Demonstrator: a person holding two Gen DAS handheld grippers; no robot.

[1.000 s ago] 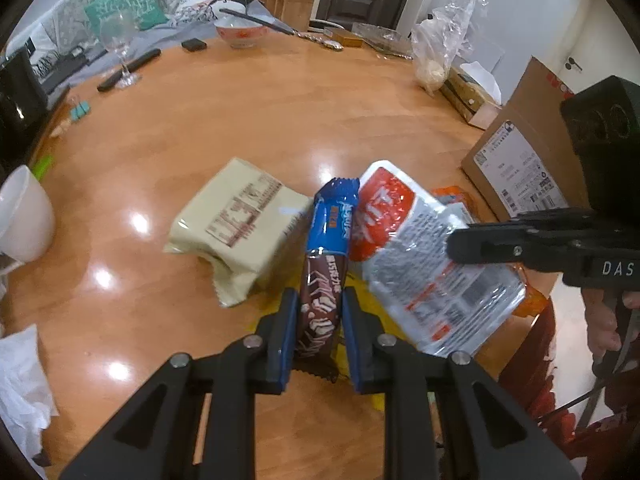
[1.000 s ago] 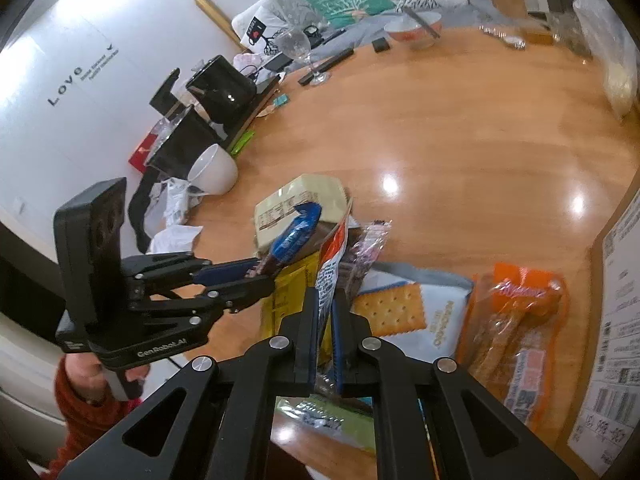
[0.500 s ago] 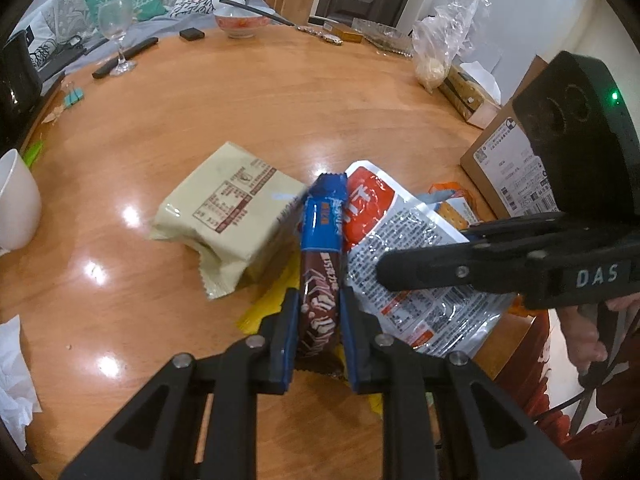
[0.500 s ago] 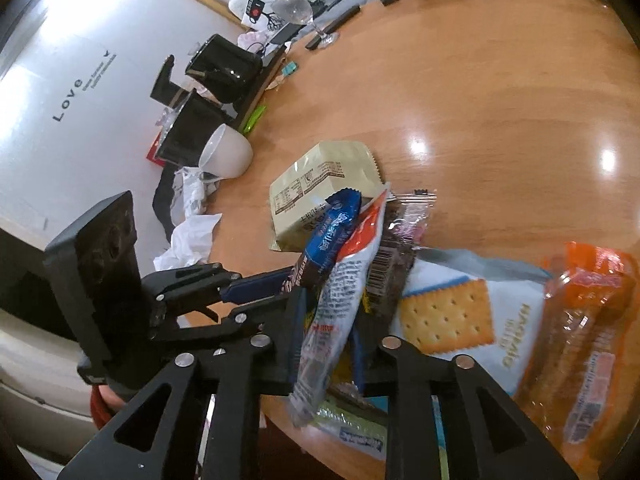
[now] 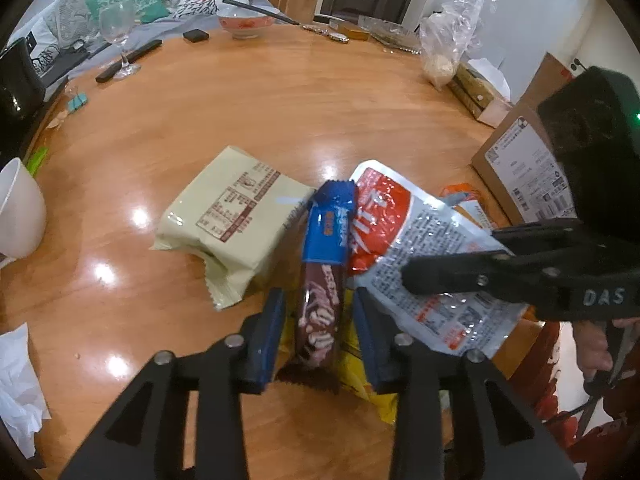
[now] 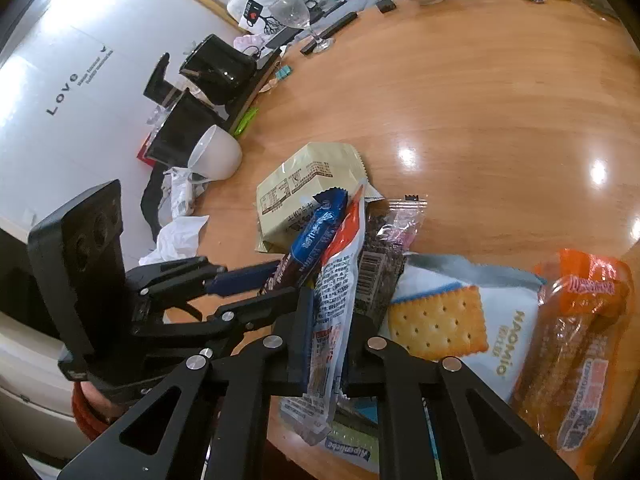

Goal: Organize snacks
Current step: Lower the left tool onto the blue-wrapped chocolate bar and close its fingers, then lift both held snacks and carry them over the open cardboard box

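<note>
A blue-and-brown snack bar [image 5: 322, 280] lies lengthwise between the pads of my left gripper [image 5: 318, 296]. Those jaws are opening, and a gap shows on each side of the bar. Its far end leans on a beige packet [image 5: 236, 216] on the wooden table [image 5: 240, 100]. Just right of the bar, my right gripper [image 5: 408, 280] is shut on a red-and-white packet [image 5: 420, 248], held tilted on edge. In the right wrist view the same packet [image 6: 340, 264] stands pinched in the right gripper [image 6: 332, 312]. There the left gripper [image 6: 286, 280] reaches in from the left around the bar [image 6: 316, 236].
A cracker bag [image 6: 460, 320], an orange packet [image 6: 580, 340] and a clear dark-filled packet [image 6: 384, 252] lie at the table's near edge. A yellow wrapper [image 5: 360, 380] is under the bar. A cardboard box [image 5: 520, 168] stands on the right, a white mug [image 5: 16, 212] on the left.
My left jaws have parted from the bar they were squeezing. The right jaws loosened for a moment, then shut again on the red-and-white packet, which came closer to the bar.
</note>
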